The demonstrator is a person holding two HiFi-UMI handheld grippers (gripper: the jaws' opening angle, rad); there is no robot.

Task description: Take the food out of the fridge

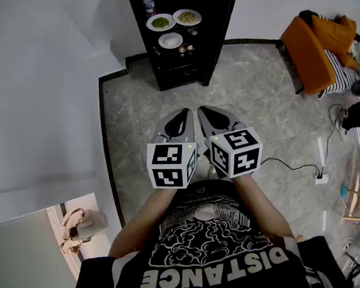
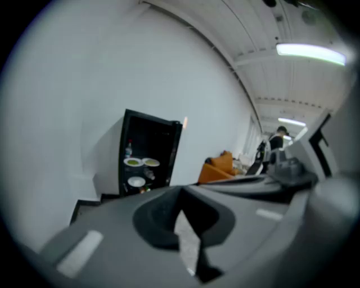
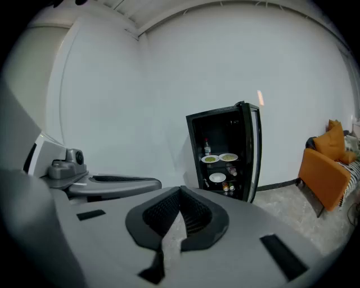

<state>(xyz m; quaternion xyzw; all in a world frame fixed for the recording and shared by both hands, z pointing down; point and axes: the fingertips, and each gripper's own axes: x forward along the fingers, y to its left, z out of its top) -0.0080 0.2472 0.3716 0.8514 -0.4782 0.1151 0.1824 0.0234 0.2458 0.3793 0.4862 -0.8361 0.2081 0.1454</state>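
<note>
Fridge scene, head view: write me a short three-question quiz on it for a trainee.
1. True or false: the fridge is closed.
2. How many plates show inside it? A two, B three, C five.
3. Fill in: the left gripper and the right gripper are both shut, holding ____.
Key: 1 false; 2 B; 3 nothing.

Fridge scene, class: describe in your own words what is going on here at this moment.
A person stands some way back from an open black fridge, holding the left hand-held gripper and the right hand-held gripper side by side, both shut and empty. Plates of food and a bottle sit on its shelves; the food is not yet taken out.
</note>
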